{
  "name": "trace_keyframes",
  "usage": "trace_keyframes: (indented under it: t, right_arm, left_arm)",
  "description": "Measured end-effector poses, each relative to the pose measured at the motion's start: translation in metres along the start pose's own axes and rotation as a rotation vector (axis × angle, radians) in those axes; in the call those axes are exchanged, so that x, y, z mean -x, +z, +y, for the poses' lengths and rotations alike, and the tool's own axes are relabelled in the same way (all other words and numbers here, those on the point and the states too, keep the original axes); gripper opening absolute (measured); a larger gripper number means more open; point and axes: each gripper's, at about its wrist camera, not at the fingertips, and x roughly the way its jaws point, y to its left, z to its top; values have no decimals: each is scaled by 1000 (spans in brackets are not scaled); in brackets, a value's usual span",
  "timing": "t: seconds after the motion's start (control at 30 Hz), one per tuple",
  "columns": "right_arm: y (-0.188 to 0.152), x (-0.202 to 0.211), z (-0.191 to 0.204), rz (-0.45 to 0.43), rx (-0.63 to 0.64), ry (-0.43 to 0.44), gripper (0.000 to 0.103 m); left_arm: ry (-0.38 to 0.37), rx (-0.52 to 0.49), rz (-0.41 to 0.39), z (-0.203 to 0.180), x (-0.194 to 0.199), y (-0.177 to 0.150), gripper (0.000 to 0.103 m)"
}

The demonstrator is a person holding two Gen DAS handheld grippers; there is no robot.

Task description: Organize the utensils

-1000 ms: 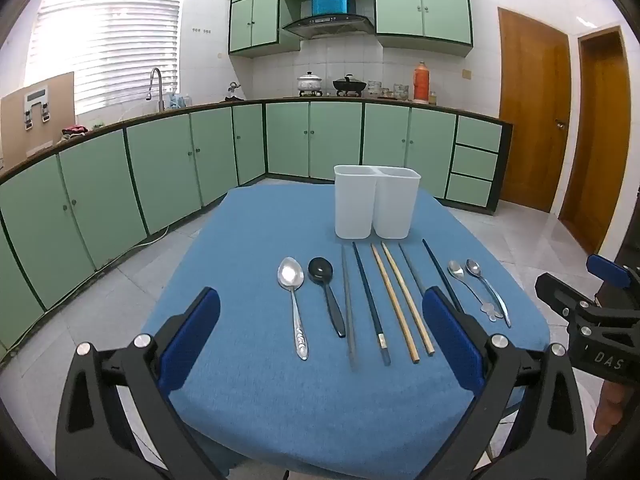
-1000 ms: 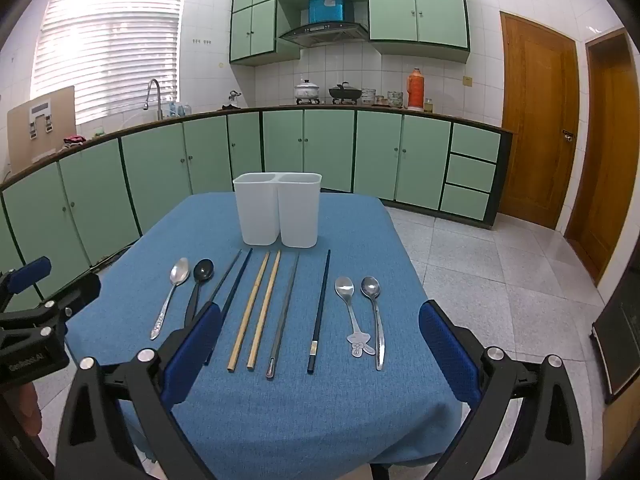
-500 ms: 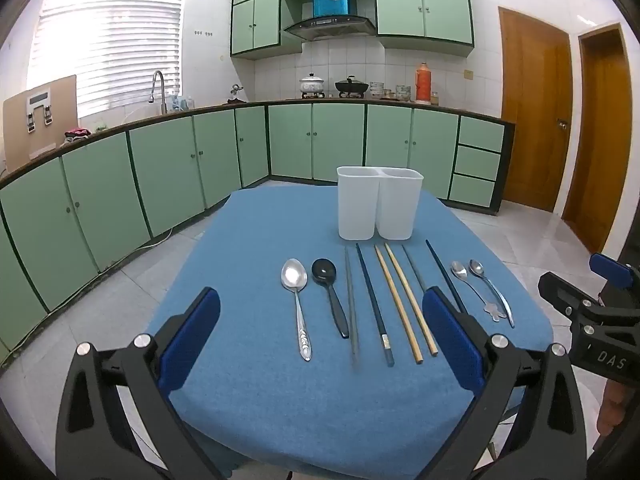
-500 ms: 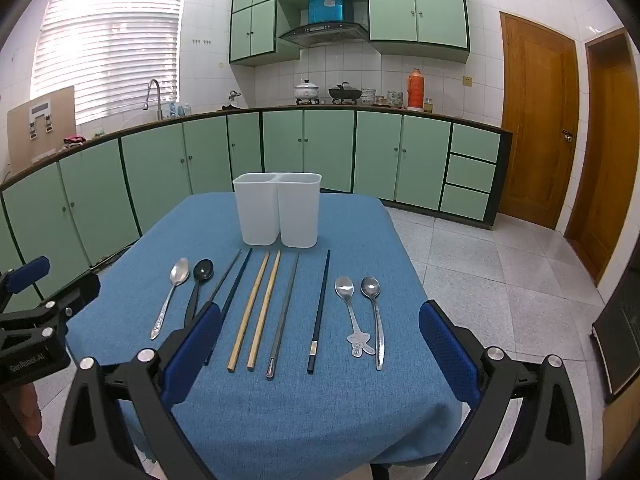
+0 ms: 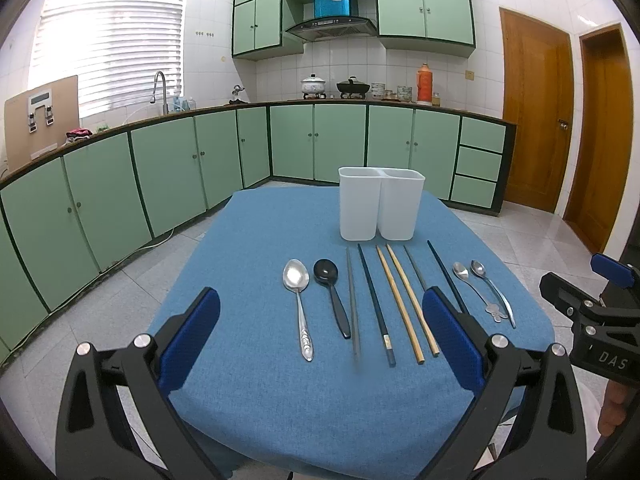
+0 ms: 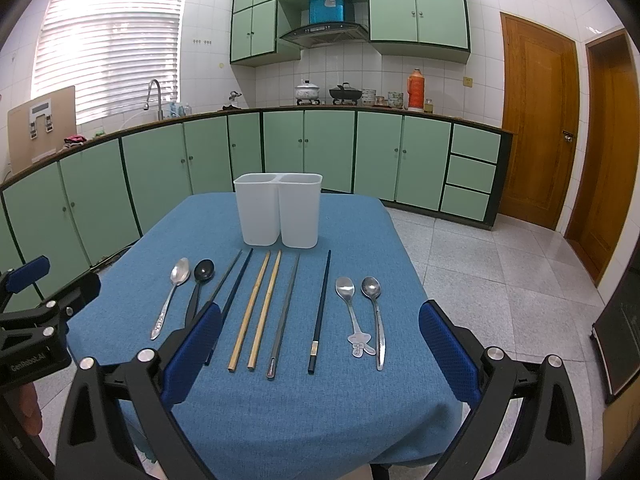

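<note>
A white two-compartment holder (image 5: 380,204) (image 6: 278,210) stands empty at the far end of a blue-clothed table (image 5: 248,264) (image 6: 360,240). In front of it lie a row of utensils: a silver spoon (image 5: 298,300) (image 6: 172,294), a black spoon (image 5: 332,292) (image 6: 198,286), dark chopsticks (image 5: 374,304) (image 6: 320,312), two wooden chopsticks (image 5: 404,300) (image 6: 258,308), and two small silver spoons (image 5: 484,292) (image 6: 362,316). My left gripper (image 5: 320,336) hovers open above the near table edge. My right gripper (image 6: 320,340) is open too, holding nothing.
Green kitchen cabinets (image 5: 160,168) run along the left and back walls, with a sink and pots on the counter. Wooden doors (image 6: 536,120) stand at the right. Tiled floor (image 6: 500,264) surrounds the table.
The left wrist view has shifted slightly, the table sitting a little lower and further right in frame. The right gripper has not moved. No utensil has moved.
</note>
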Motion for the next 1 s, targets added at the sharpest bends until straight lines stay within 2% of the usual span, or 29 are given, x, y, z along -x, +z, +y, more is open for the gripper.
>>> trace_keyframes:
  t: [1.0]
  right_arm:
    - [0,1,1,-1,2,-1,97]
  left_arm:
    - [3,-4,-1,1,-1,1,98]
